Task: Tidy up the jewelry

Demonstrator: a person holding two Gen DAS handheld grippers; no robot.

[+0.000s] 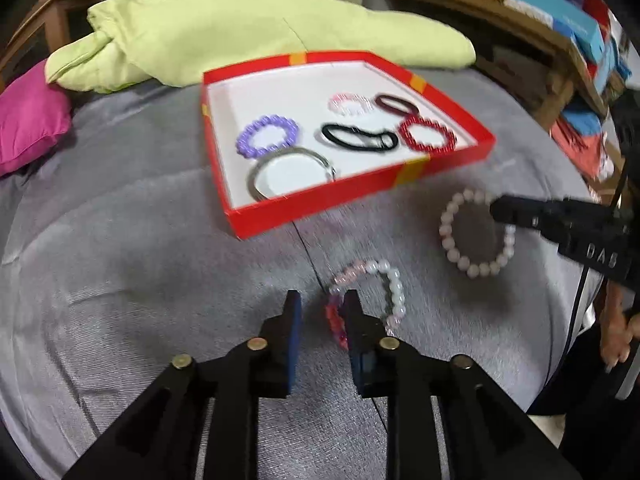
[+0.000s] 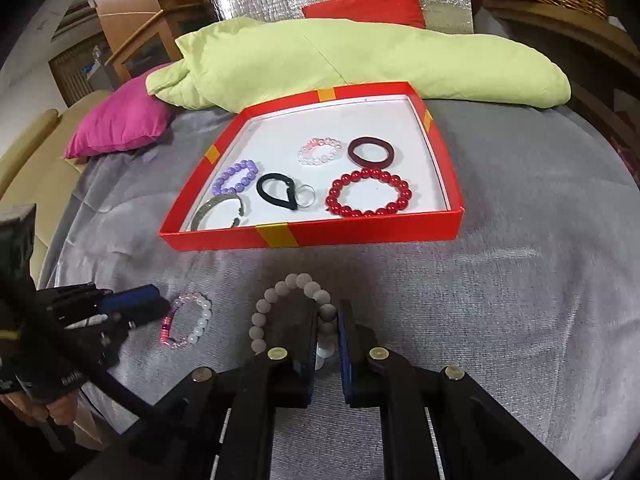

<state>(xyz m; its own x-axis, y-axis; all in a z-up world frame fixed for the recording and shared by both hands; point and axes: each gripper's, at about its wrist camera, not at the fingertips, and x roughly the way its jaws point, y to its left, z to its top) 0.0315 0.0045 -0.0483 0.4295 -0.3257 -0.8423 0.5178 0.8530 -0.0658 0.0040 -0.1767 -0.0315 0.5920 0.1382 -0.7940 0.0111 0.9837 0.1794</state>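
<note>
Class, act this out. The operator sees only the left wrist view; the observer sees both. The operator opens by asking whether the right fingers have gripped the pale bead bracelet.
Operator: Have the right fingers gripped the pale bead bracelet?
Observer: Yes. They are shut on it, with one bead pinched between them.
Operator: Something blurs at the end of the black hair tie. What is it?
Observer: A metal ring, lying with the tie inside the red box.

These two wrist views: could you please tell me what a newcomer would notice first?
A shallow red box sits mid-bed on the grey cover, holding bracelets and hair ties. In front of it, the right gripper pinches a pale bead bracelet; the left gripper sits beside a pink-and-white one.
</note>
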